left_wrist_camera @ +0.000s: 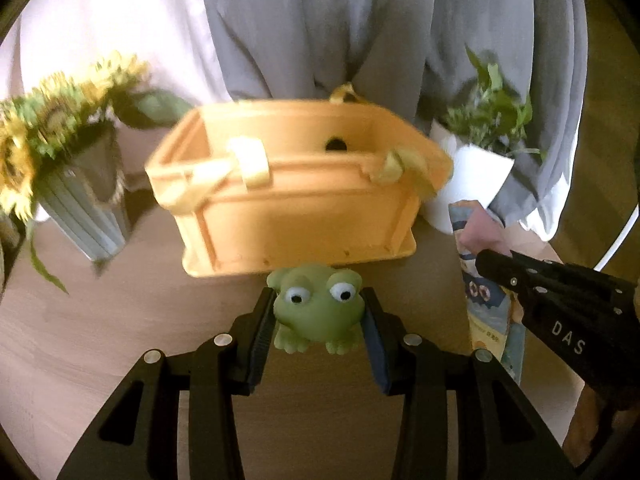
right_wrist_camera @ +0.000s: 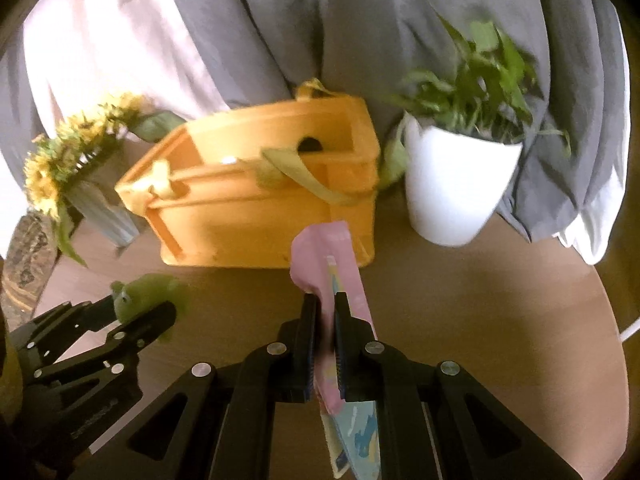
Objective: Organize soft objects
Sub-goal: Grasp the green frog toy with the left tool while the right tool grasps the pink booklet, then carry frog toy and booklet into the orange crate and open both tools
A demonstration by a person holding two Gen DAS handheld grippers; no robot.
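My left gripper (left_wrist_camera: 319, 300) is shut on a green soft frog toy (left_wrist_camera: 318, 306) and holds it just in front of the orange basket (left_wrist_camera: 296, 220). The frog also shows at the lower left of the right wrist view (right_wrist_camera: 148, 294). My right gripper (right_wrist_camera: 325, 300) is shut on a pink and blue soft cloth book (right_wrist_camera: 332, 264), held upright before the basket (right_wrist_camera: 260, 220). In the left wrist view the right gripper (left_wrist_camera: 486, 260) reaches in from the right with the book (left_wrist_camera: 486, 304). The basket is open at the top; its inside is mostly hidden.
A ribbed grey vase of sunflowers (left_wrist_camera: 60, 136) stands left of the basket. A white pot with a green plant (right_wrist_camera: 456, 184) stands to its right. Grey and white curtains (right_wrist_camera: 360, 40) hang behind. The wooden table (right_wrist_camera: 500, 320) curves away at the right.
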